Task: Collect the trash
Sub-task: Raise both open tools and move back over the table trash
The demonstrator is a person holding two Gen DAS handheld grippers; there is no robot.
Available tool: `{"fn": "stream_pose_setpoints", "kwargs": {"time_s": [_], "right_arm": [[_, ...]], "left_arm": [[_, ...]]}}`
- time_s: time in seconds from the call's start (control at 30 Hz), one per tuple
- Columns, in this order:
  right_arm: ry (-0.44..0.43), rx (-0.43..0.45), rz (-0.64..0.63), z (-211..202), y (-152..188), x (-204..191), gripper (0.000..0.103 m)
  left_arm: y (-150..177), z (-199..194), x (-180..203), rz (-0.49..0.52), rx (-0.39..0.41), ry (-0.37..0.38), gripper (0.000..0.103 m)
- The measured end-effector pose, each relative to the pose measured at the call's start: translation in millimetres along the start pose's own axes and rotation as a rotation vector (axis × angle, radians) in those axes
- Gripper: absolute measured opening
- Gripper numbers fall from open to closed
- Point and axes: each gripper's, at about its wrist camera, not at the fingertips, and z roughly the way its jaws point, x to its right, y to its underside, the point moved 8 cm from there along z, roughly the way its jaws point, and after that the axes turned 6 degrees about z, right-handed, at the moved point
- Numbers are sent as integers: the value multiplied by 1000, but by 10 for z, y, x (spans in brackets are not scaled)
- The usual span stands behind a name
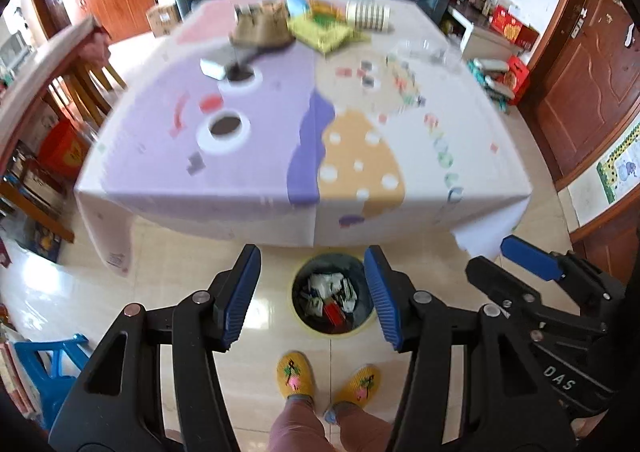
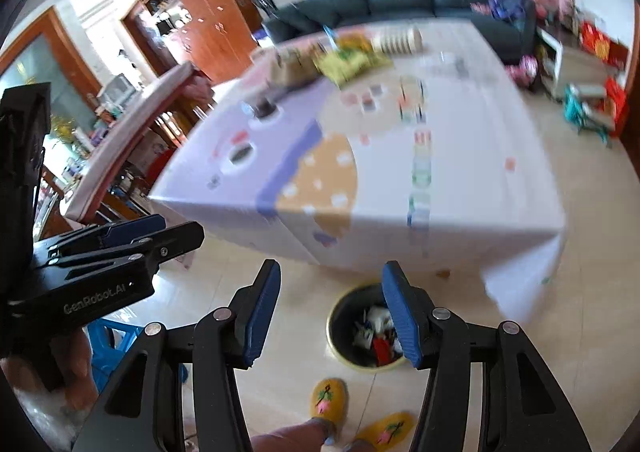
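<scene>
Left gripper (image 1: 312, 292) and right gripper (image 2: 332, 316) both held level above the floor, fingers spread apart, empty, over the trash bin (image 1: 304, 322) beside the table (image 1: 160, 204).

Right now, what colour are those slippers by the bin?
Yellow, with a pink and green flower pattern on the slippers; clearest in the left wrist view.

Showing black clamp-style arms on the left gripper (image 1: 310, 298), with blue ribbed pads (image 1: 240, 298) and round silver rivets at the pivots. Carrying the same black frame and blue pads on the right gripper (image 2: 330, 318). Displaying white "GenRobot.AI" lettering in the right wrist view, "DAS" in the left wrist view. Wearing yellow slippers (image 1: 295, 374) with pink and green embroidery, plus dusty pink trousers (image 1: 296, 428).
</scene>
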Motion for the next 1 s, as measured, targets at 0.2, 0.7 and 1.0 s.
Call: {"fn": "stream_pose_setpoints", "kwargs": {"time_s": [0.2, 0.7, 1.0], "right_arm": [[-18, 126, -57, -537, -416, -114, 67], [12, 262, -100, -965, -1162, 125, 74], [41, 262, -86, -558, -1692, 36, 79]], "left_arm": [[-428, -617, -42, 2, 122, -65, 51], [-1160, -1530, 85, 30, 335, -164, 77], [-1580, -1067, -160, 24, 290, -119, 82]]}}
